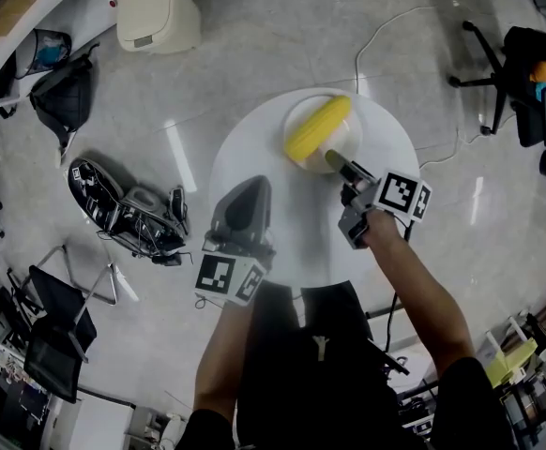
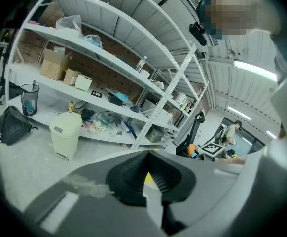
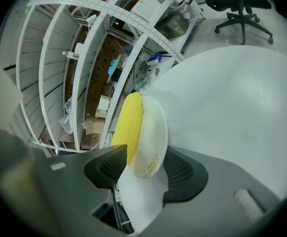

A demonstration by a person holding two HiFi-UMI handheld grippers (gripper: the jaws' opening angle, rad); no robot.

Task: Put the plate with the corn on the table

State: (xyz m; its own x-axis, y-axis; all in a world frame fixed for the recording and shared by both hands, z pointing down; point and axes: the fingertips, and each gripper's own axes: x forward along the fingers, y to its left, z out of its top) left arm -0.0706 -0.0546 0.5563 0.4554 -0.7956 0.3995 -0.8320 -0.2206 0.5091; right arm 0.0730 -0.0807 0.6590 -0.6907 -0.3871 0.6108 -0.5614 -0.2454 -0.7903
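Head view: round white plate (image 1: 352, 131), ribbed yellow corn (image 1: 318, 127), glossy tabletop (image 1: 292, 242); right gripper (image 1: 341, 165) fingers apart astride rim, left gripper (image 1: 250, 190) fingers together.

Round white table (image 1: 282, 242), white plate (image 1: 349, 139) with corn (image 1: 317, 129) on its far side

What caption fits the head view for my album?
Right tongs open around a plate of corn on the round white table.

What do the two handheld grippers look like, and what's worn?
Both alike: left gripper and right gripper have grey plastic bodies tapering to two jaws with black ribbed pads. Each carries a white cube with black square markers. No cables seen on them. Person wears black short sleeves.
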